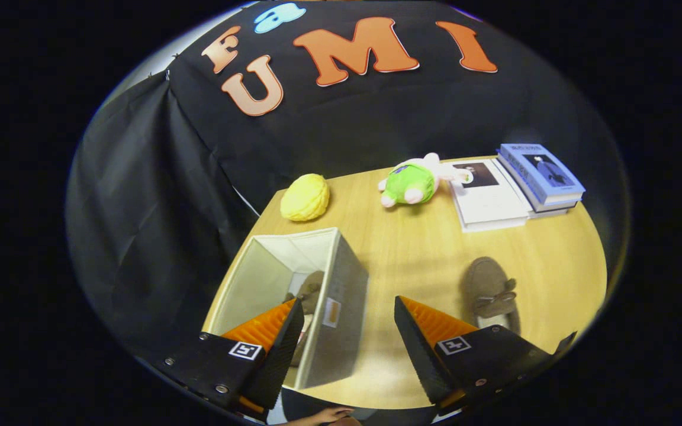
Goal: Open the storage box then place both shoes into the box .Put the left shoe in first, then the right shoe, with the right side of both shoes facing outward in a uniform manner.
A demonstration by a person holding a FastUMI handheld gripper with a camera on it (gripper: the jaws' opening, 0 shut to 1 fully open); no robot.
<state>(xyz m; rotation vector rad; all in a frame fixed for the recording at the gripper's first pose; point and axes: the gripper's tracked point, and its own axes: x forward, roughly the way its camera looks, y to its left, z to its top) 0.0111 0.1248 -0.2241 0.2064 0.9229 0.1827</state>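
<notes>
- Surface: light wood table [412,260], curved far edge, black cloth booth wall behind and draped down on one side.
- Far side of the table: yellow knobbly ball-like object [305,197], a green and pink plush toy [413,182] lying on its side, and a stack of books [515,186], a blue-covered one on top of white ones.
- A person's hand [329,416] shows at the near table edge, below the fingers.
- Gripper [348,343]: fingers spread wide, nothing between them but bare tabletop and the storage box's side wall. Holds nothing, no visible contact with anything.
- Storage box [317,296]: light fabric, rectangular, open at the top, standing near the table's edge. One finger [276,349] overlaps its near end in view; touching or hovering above, cannot tell.
- First shoe [311,293]: brown, inside the box against the wall nearest the gripper's gap. Partly hidden by the finger, so toe direction unclear. Appears to run along the box's length.
- Second shoe [489,293]: brown moccasin with a small bow, flat on the table, sole down, just beyond the other finger [430,343], well apart from the box.
- Its long axis runs roughly away from the gripper toward the books; the pale lining of its opening faces the gripper, the rounded toe points away.
</notes>
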